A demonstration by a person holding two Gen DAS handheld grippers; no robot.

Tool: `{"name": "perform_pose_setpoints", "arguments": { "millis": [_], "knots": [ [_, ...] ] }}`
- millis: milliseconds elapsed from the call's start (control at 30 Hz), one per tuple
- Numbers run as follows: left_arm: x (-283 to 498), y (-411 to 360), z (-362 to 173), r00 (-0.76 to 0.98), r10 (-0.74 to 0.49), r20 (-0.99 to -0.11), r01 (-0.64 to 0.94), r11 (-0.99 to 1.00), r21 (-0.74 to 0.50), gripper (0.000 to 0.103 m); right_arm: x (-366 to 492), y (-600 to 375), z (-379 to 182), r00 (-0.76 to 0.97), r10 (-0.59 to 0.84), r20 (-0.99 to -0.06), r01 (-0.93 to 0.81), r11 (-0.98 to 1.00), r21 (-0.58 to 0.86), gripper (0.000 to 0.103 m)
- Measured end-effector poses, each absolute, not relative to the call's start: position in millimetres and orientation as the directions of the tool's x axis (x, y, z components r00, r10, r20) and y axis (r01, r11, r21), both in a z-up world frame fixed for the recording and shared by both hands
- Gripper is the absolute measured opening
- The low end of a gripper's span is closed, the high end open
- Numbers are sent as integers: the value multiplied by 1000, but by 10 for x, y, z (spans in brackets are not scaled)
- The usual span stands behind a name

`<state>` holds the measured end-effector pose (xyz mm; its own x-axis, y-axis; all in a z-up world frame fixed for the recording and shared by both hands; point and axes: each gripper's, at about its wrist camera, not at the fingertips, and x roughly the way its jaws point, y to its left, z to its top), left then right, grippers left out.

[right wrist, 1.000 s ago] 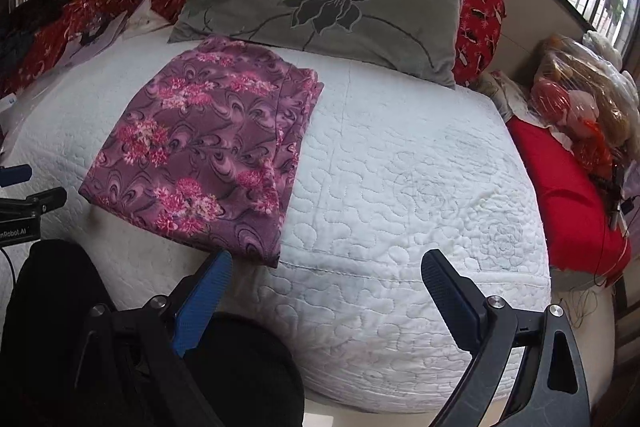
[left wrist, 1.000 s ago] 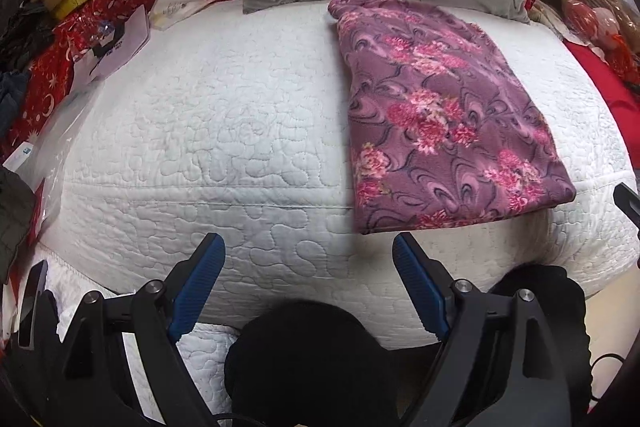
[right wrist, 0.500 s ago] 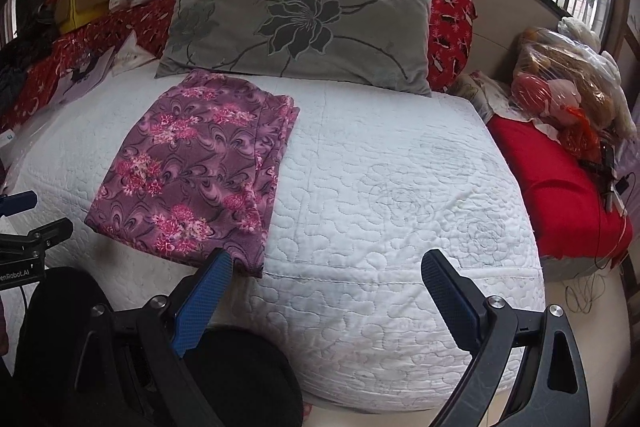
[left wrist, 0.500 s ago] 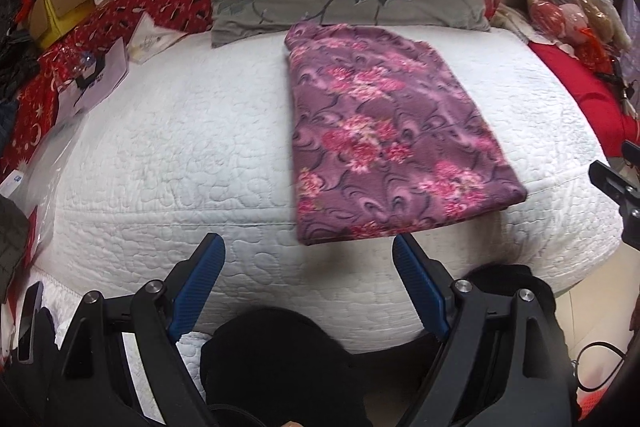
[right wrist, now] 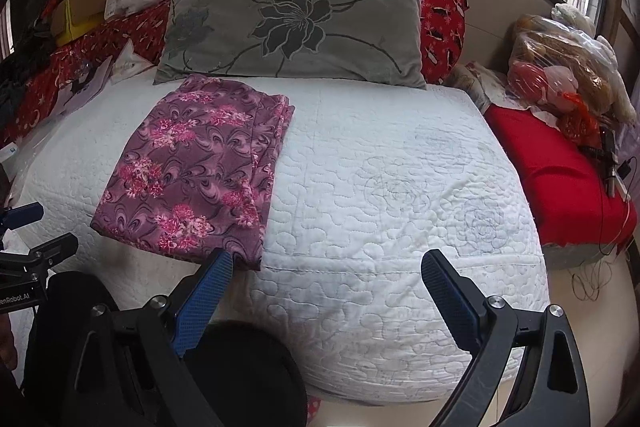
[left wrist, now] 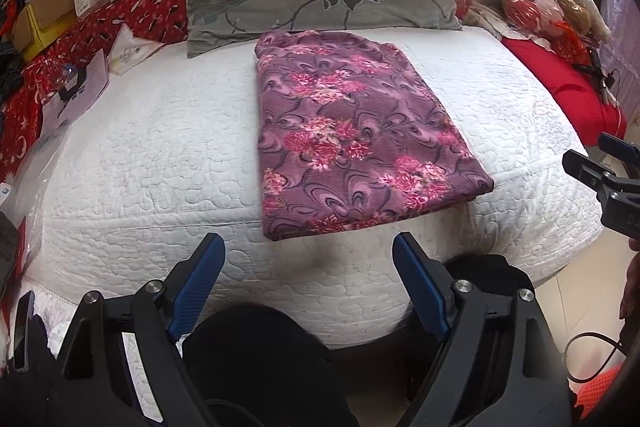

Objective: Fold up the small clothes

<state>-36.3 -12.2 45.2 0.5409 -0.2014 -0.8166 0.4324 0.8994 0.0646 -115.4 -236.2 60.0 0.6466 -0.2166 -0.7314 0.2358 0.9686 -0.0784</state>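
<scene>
- Left wrist view: the left gripper [left wrist: 308,265] stands wide open with nothing between its blue pads; the folded purple floral garment [left wrist: 352,143] lies flat on the white quilted mattress [left wrist: 152,163], just beyond the fingertips and a little to the right of centre, its near edge close to the mattress's front edge; no contact between them.
- Left wrist view, far right: part of the right gripper [left wrist: 600,175] shows beside the mattress, clear of the garment.
- Right wrist view: the right gripper [right wrist: 328,273] is also spread wide and empty; the garment [right wrist: 196,171] lies ahead and to the left, its near right corner just past the left fingertip (touching or not, I cannot tell).
- Right wrist view: the garment's far end reaches the grey flower-print pillow [right wrist: 296,27], which leans on a red patterned cushion [right wrist: 444,11]; a red cushion [right wrist: 560,179] sits to the right of the mattress.
</scene>
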Motion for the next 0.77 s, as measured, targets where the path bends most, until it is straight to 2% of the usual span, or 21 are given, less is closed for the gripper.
{"name": "perform_pose_setpoints", "arguments": {
  "millis": [767],
  "knots": [
    [-523,-330,595,554,-243,-796,474,878,62,87,-1226,-2405,619,654,-200,-730,252,967,-39,97]
  ]
}}
